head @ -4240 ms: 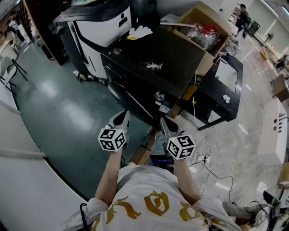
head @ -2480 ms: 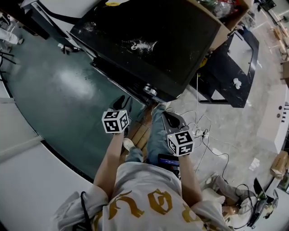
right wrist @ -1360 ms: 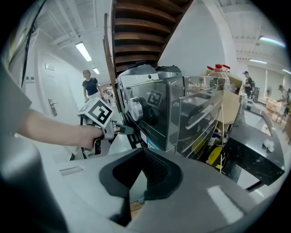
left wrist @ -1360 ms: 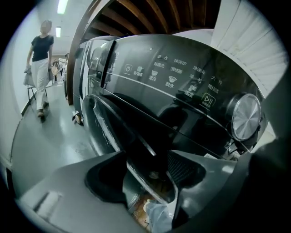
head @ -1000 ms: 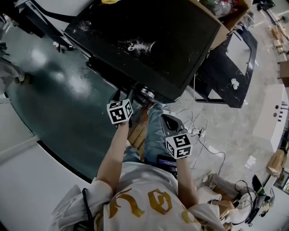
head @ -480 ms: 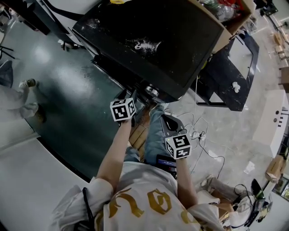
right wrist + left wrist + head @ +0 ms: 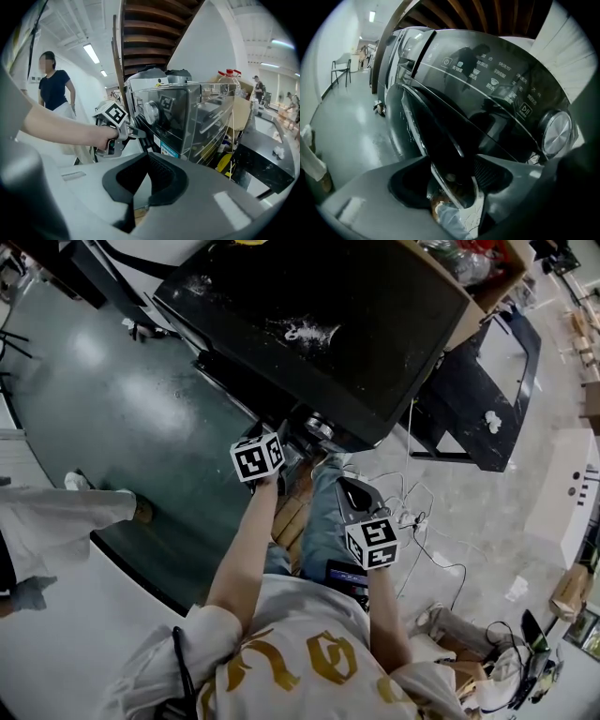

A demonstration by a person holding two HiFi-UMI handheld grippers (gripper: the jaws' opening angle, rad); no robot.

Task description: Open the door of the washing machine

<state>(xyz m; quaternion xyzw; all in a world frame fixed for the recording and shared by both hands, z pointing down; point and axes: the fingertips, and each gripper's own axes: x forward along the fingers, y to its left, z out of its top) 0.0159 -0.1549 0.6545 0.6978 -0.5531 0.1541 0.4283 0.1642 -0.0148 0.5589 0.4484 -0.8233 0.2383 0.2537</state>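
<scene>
The black washing machine [image 7: 319, 315] fills the upper head view; its silver knob [image 7: 319, 427] sits at the front corner. My left gripper [image 7: 286, 442] reaches to the machine's front just left of the knob. In the left gripper view the round door [image 7: 422, 126] curves away under the control panel and knob [image 7: 555, 133], and the door's rim runs between the jaws of the left gripper [image 7: 454, 187], which are shut on it. The right gripper view shows that left gripper [image 7: 136, 132] against the door. My right gripper [image 7: 347, 488] [image 7: 136, 187] hangs back, shut and holding nothing.
A cardboard box [image 7: 469, 277] stands beside the machine, and a black table [image 7: 487, 362] is to the right. Cables [image 7: 412, 512] lie on the floor by my right gripper. A person [image 7: 56, 512] passes on the left. A chair [image 7: 341, 70] stands down the aisle.
My left gripper has moved forward to the machine's front and closed on the door rim. The right gripper has stayed put. A person has walked in at the left.
</scene>
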